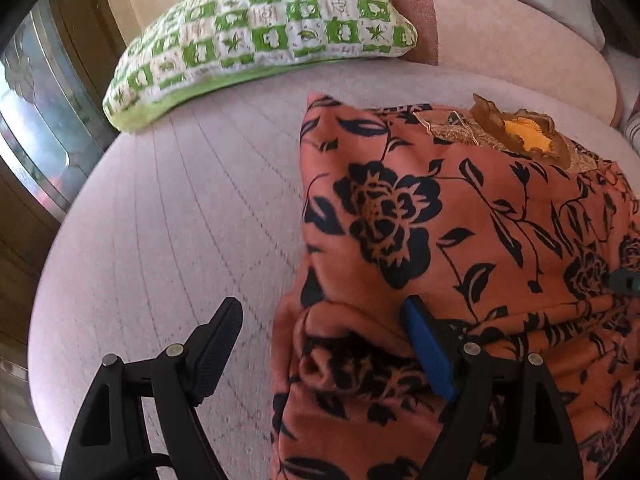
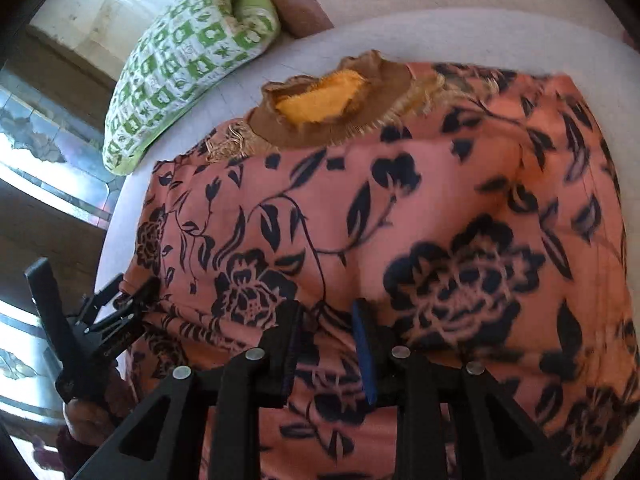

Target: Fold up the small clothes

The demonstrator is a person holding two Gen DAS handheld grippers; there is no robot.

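An orange garment with a dark blue flower print (image 1: 460, 240) lies folded on a pale pink bed (image 1: 168, 220). Its brown neckline with yellow lining (image 1: 524, 136) is at the far end. My left gripper (image 1: 320, 320) is open at the garment's near left edge; the blue-padded finger (image 1: 428, 352) rests on the cloth, the black finger (image 1: 220, 340) is over the bare bed. In the right wrist view the garment (image 2: 400, 220) fills the frame, neckline (image 2: 320, 100) far. My right gripper (image 2: 326, 320) is open, jaws a little apart, low over the near hem. The left gripper (image 2: 100, 320) shows at the garment's left edge.
A green and white checked pillow (image 1: 260, 36) lies at the far left of the bed, also in the right wrist view (image 2: 180, 64). A pink bolster (image 1: 412, 12) sits behind it. The bed's left edge drops to a floor and glass door (image 1: 32, 120).
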